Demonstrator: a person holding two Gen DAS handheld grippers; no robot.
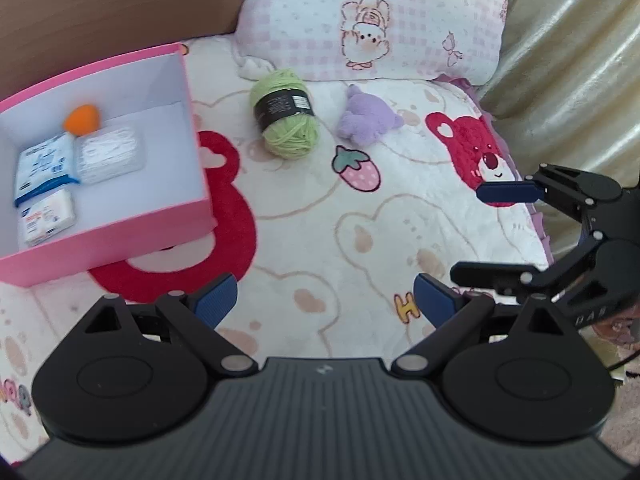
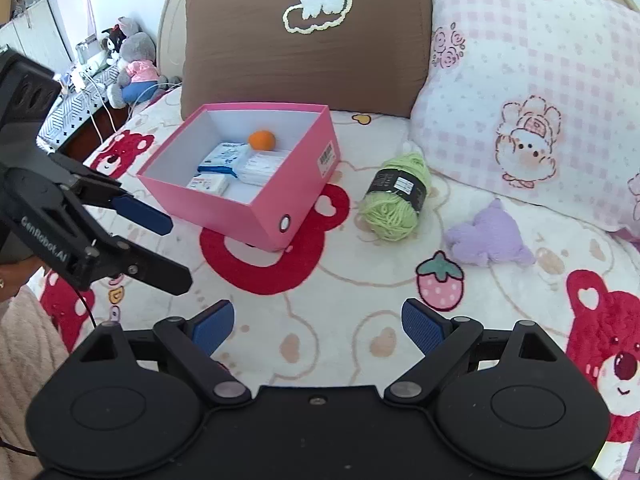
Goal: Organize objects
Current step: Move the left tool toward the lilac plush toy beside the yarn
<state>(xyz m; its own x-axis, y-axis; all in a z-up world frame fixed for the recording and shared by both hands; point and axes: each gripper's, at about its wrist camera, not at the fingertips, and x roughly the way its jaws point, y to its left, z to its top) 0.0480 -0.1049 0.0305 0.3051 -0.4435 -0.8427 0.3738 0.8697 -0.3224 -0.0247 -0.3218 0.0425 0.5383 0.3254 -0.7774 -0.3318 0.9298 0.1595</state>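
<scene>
A: Setting: bed with fleece blanket (image 2: 340,320) printed in bears and strawberries; brown cushion (image 2: 304,36) and pink checked pillow (image 2: 532,92) propped at 12 o'clock. Pink box (image 2: 256,208) lies open on the blanket at 11 o'clock from the right wrist view

B: Contents?

A: 1 orange ball (image 2: 262,140), 1 blue-and-white packet (image 2: 224,158), 1 clear pack (image 2: 260,168), 1 small white pack (image 2: 208,184), all grouped on the box floor. Judged: the box is the collecting bin, so what lies outside is left to go in

B: What lies outside?

A: Green yarn skein (image 2: 394,200) at 1 o'clock, just beside the box; purple plush (image 2: 488,236) at 2 o'clock, near the pillow's edge

B: Tools?

A: Left gripper (image 1: 324,300) jaws spread, nothing between them. Right gripper (image 2: 318,324) likewise spread and empty. Both hover over the blanket, short of the yarn

B: Readable text?

A: "GenRobot.AI" on the left gripper's side in the right view. Black band on the yarn and the barcode sticker on the box: print too small to read
</scene>
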